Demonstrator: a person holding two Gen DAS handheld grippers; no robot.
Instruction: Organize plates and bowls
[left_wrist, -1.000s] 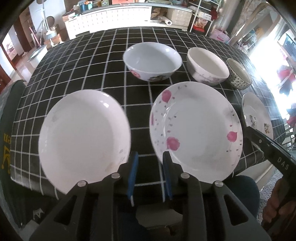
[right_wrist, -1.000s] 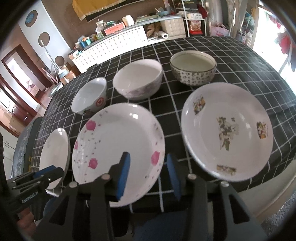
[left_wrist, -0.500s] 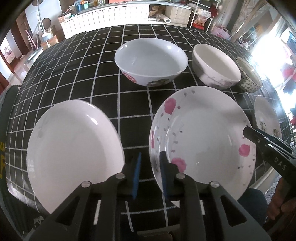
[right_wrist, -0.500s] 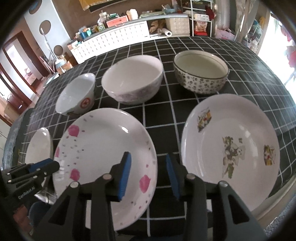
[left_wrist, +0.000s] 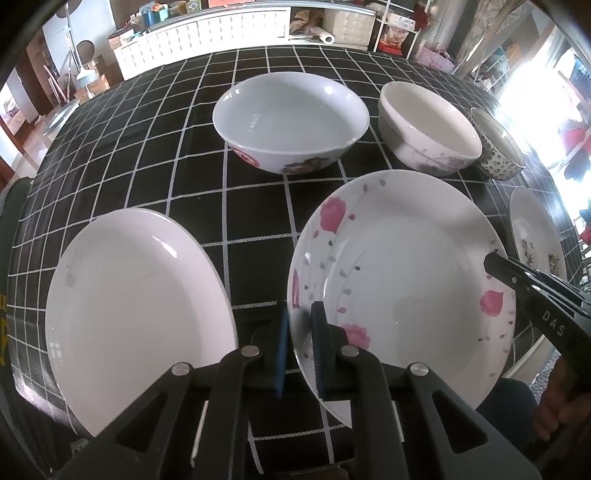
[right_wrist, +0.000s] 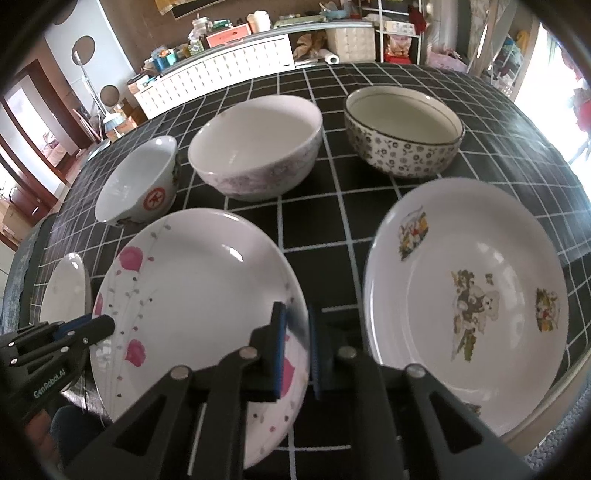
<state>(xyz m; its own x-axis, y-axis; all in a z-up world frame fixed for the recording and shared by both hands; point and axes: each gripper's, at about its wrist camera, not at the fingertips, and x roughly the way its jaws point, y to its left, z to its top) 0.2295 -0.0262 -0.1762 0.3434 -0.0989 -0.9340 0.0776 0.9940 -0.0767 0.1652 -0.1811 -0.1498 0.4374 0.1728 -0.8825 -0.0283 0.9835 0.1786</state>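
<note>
Three plates (right_wrist: 207, 280) line the counter's (right_wrist: 517, 122) near edge; three bowls (right_wrist: 258, 147), seemingly untouching, stand behind.

Pink-flowered plate (left_wrist: 402, 273) lies flat, front centre. Relative to it: plain white plate (left_wrist: 136, 314) left; cartoon-printed plate (right_wrist: 469, 302) right; white bowl with red emblem (left_wrist: 291, 122), pale floral bowl (right_wrist: 256, 147) and dark-patterned bowl (right_wrist: 404, 131) upright behind.

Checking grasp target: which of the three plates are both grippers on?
The pink-flower plate, the middle one; the plain white and cartoon-print plates beside it are untouched.
</note>
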